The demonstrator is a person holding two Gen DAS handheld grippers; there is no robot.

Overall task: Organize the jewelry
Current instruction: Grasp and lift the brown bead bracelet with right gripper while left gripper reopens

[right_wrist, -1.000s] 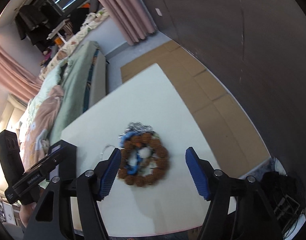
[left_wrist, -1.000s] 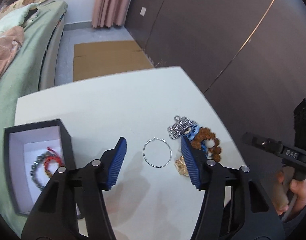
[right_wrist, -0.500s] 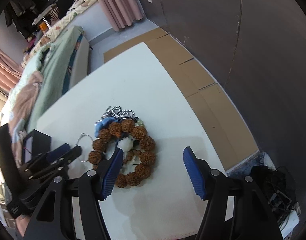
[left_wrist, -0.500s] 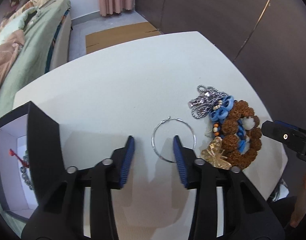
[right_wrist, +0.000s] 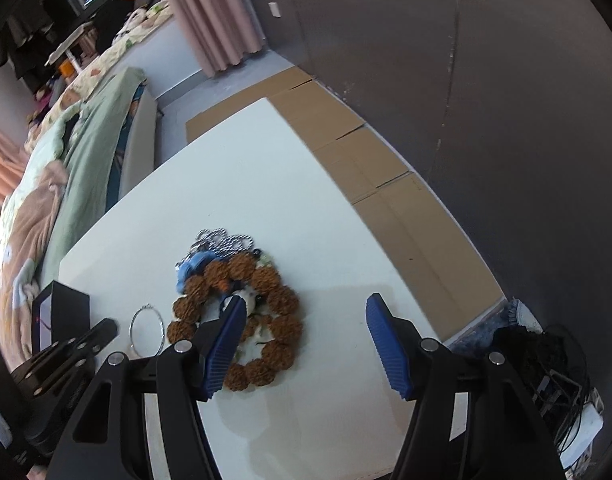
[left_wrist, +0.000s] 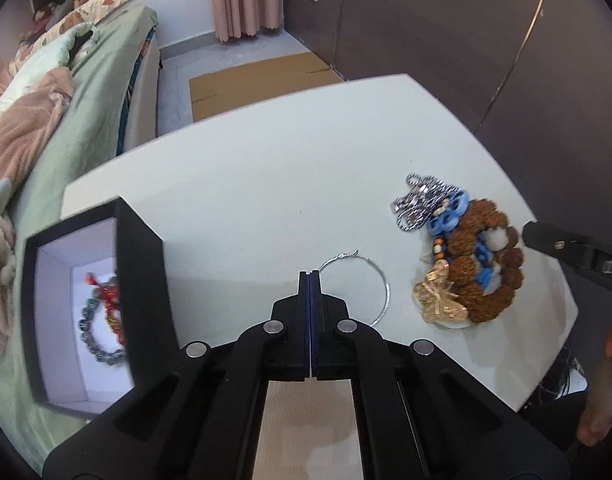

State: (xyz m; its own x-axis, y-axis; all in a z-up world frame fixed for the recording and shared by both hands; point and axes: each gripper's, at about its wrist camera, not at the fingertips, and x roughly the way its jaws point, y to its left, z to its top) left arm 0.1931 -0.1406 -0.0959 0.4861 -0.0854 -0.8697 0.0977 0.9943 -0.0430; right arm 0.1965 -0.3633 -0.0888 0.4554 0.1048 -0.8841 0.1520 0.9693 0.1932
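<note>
The left claw (left_wrist: 309, 280) has just snapped shut on the near edge of the silver hoop (left_wrist: 380, 286) lying on the white surface (left_wrist: 265, 184). The right claw (right_wrist: 301, 340) hangs wide over the brown bead bracelet (right_wrist: 281, 324), gripping nothing.

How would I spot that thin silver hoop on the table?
Start at the white table. Between the black box and the heap of jewelry lies the silver hoop. It lies apart from the heap: one bare wire ring, no beads.

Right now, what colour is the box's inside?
White inside the black box; the left wrist view shows it best.
</note>
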